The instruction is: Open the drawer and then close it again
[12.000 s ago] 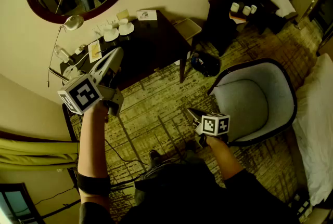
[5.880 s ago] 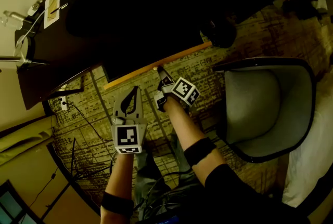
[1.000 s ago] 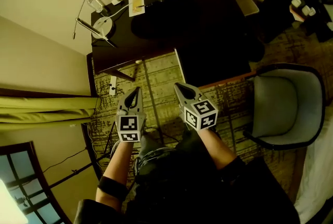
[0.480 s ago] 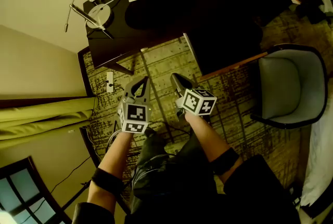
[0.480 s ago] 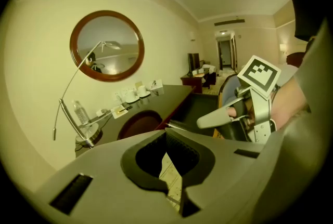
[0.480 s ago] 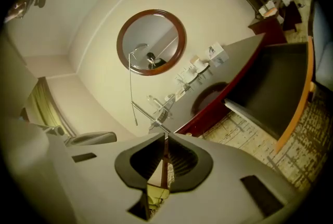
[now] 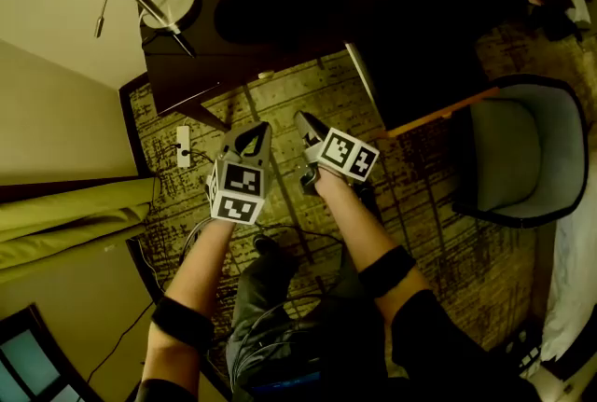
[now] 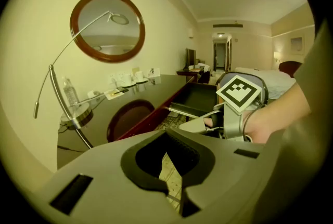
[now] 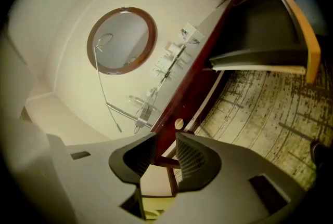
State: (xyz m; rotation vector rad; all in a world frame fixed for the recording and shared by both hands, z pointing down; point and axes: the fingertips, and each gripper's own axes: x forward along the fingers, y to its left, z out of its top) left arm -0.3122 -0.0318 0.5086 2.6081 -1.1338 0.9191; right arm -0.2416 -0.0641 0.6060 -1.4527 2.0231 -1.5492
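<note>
Left of the open drawer (image 7: 438, 113), well clear of its front, I am holding my left gripper (image 7: 254, 137) pinched together empty while the fingers of my right gripper (image 7: 305, 124) have just been spreading on nothing, so I am risking jamming it by shoving one corner.

Head view: high overhead, facing steeply down on the carpet (image 7: 280, 97), tabletop (image 7: 308, 8), open drawer (image 7: 410, 55), left tool (image 7: 256, 131) and right tool (image 7: 306, 124)
Left tool view: close over its own jaws, level with the tabletop edge, facing the round mirror (image 8: 107, 26)
Right tool view: lower, rolled sideways
All three share tabletop and drawer; both tool views share mirror and lamp (image 8: 78, 113)
</note>
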